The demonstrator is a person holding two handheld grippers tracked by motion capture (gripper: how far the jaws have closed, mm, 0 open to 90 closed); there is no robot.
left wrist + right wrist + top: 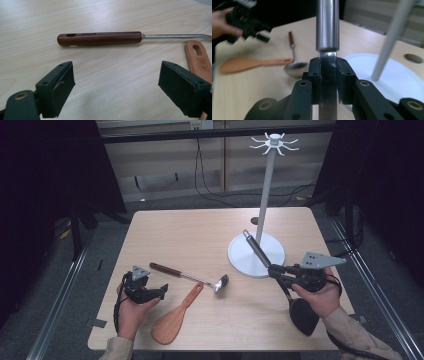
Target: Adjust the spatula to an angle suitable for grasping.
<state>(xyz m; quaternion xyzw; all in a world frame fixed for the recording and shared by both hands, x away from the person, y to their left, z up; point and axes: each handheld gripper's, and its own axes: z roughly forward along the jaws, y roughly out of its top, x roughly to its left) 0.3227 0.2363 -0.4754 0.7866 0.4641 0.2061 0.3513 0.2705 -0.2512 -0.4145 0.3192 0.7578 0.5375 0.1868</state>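
**Spatula lifted toward the hanging stand**

The right tongs are clenched on the flat metal neck of a black spatula, just below its steel handle. The spatula's long axis runs from the dark blade near the person's right hand up to the handle tip, which points at the white utensil stand and hangs over its round base. The hooks (at the pole's top) sit well above that tip, so I judge the coming move is a lift and a turn of the handle end toward a hook.

The left tongs are released and empty, far from the stand, facing the ladle; the wooden rice paddle lies beside it on the surface.
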